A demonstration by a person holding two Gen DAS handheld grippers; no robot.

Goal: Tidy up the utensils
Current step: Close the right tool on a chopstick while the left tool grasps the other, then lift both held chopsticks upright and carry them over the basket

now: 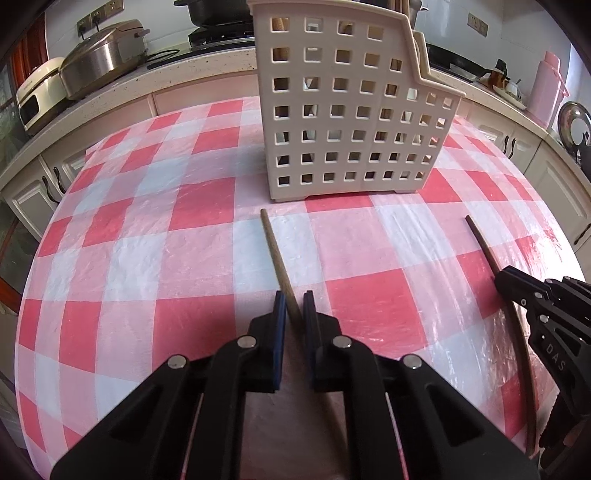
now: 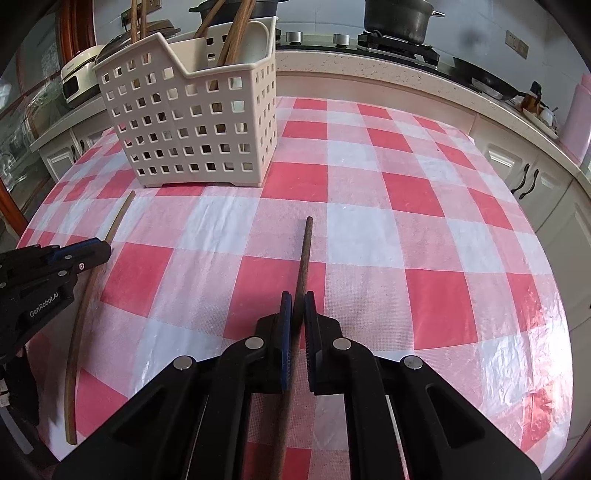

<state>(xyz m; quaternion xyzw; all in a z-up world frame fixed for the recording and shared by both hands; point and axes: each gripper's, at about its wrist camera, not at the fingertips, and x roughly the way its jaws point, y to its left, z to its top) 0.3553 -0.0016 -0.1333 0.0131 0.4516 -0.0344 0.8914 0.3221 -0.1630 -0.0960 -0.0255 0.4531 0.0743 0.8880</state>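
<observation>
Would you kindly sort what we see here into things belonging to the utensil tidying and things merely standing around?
Part of the job:
- light chopstick in the left gripper
- dark chopstick in the right gripper
- perforated utensil caddy

Just standing about:
- rice cooker
- pot
- pink flask
- checked tablecloth
</observation>
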